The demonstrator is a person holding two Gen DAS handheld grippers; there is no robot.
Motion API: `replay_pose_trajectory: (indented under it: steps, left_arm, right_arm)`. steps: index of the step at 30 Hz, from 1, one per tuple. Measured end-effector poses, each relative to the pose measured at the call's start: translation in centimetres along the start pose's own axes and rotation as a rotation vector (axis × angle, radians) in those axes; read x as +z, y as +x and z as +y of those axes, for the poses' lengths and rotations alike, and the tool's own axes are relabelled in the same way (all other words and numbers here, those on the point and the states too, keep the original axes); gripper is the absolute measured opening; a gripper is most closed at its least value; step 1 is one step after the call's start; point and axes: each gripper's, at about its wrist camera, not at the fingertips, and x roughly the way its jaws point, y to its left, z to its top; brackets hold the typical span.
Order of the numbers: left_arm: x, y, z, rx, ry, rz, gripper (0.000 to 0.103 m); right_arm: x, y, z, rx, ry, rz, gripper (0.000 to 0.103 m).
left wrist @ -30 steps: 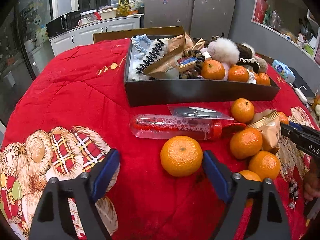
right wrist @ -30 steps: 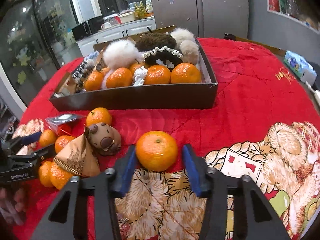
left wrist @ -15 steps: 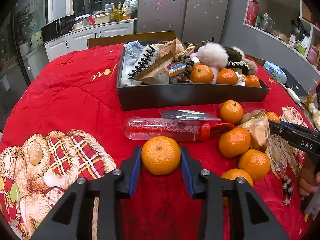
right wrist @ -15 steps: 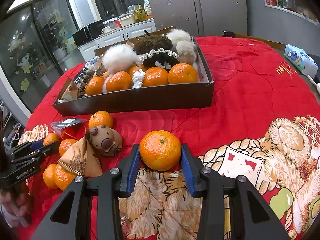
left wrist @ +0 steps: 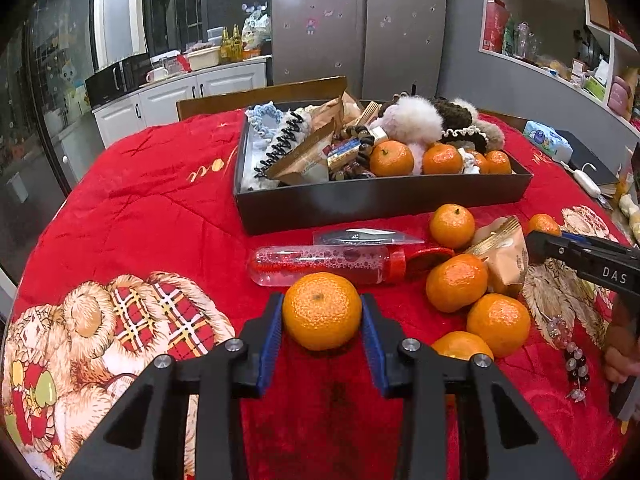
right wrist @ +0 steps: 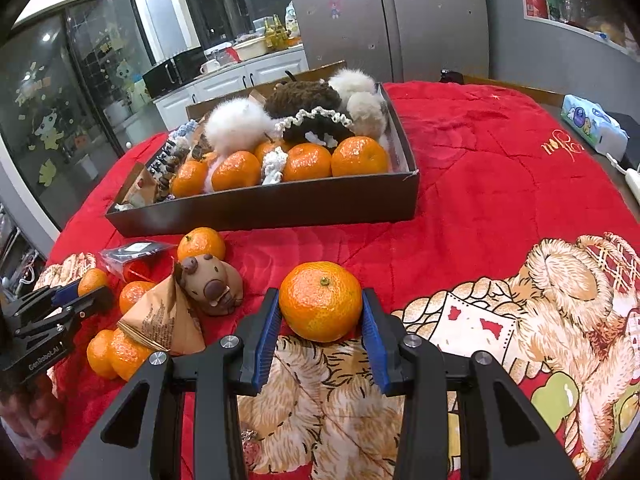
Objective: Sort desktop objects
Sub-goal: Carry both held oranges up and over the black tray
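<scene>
A red quilted cloth (left wrist: 160, 200) with teddy-bear prints covered my table, white kitchen cabinets (left wrist: 168, 100) off to the left and a grey fridge (left wrist: 360, 20) behind the black box (left wrist: 380, 200). My left gripper (left wrist: 322, 320) was clamped on a glossy, dimpled mandarin (left wrist: 322, 310) just in front of the bubble bottle (left wrist: 320, 262); my right gripper (right wrist: 320, 316) squeezed another mandarin (right wrist: 320, 300) beside the capybara toy (right wrist: 212, 284). Bare cloth lay open left of the box, loose fruit crowding the middle.

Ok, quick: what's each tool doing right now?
Left tool: closed on a mandarin.
Right tool: closed on another mandarin.
</scene>
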Motion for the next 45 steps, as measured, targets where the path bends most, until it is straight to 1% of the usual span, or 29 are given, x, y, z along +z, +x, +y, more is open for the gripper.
replay_pose_trajectory:
  steps: [4,5,10,17,21,24,27,29,32,34,38,45]
  left_arm:
    - [-0.1,-0.5,-0.3,-0.009,0.009,-0.004,0.039]
    - [-0.7,-1.7,-0.7,-0.009,0.014,-0.009,0.039]
    - [-0.7,-2.4,-1.2,-0.015,0.036,-0.045,0.039]
    - [-0.6,-3.6,-1.0,-0.044,0.041,-0.123,0.039]
    - [-0.5,-4.2,-1.3,-0.051,0.057,-0.154,0.039]
    - [-0.4,-4.3,-1.4,-0.058,0.062,-0.157,0.039]
    - [-0.3,-4.2,-0.9,-0.071,0.046,-0.157,0.039]
    - [-0.1,-3.9,-0.7,-0.075,0.029,-0.152,0.039]
    - [0.2,-3.6,-0.3,-0.058,0.011,-0.138,0.039]
    - [0.4,-3.4,-0.2,-0.055,0.010,-0.138,0.039]
    - [1.0,-3.6,0.1,-0.054,0.010,-0.142,0.039]
    - [3.3,-3.8,1.3,-0.058,-0.009,-0.149,0.039]
  right_arm:
    - [-0.1,-0.7,0.3,0.016,-0.017,-0.035,0.038]
    - [-0.1,-0.8,0.5,0.020,-0.026,-0.045,0.038]
    - [-0.1,-1.5,1.1,0.025,-0.057,-0.078,0.038]
    - [0.0,-1.7,0.4,0.064,-0.017,-0.093,0.038]
    - [-0.1,-2.3,0.7,0.089,-0.024,-0.125,0.038]
    - [-0.2,-2.8,1.4,0.098,-0.054,-0.147,0.038]
    - [-0.2,-3.0,2.0,0.098,-0.079,-0.156,0.038]
    - [-0.2,-3.0,2.3,0.105,-0.087,-0.153,0.038]
    - [-0.2,-2.9,2.8,0.102,-0.105,-0.151,0.038]
    - [-0.1,-2.8,3.3,0.076,-0.123,-0.145,0.038]
    - [0.1,-2.7,4.6,0.079,-0.149,-0.131,0.038]
    - [2.0,-2.7,6.7,0.088,-0.182,-0.139,0.038]
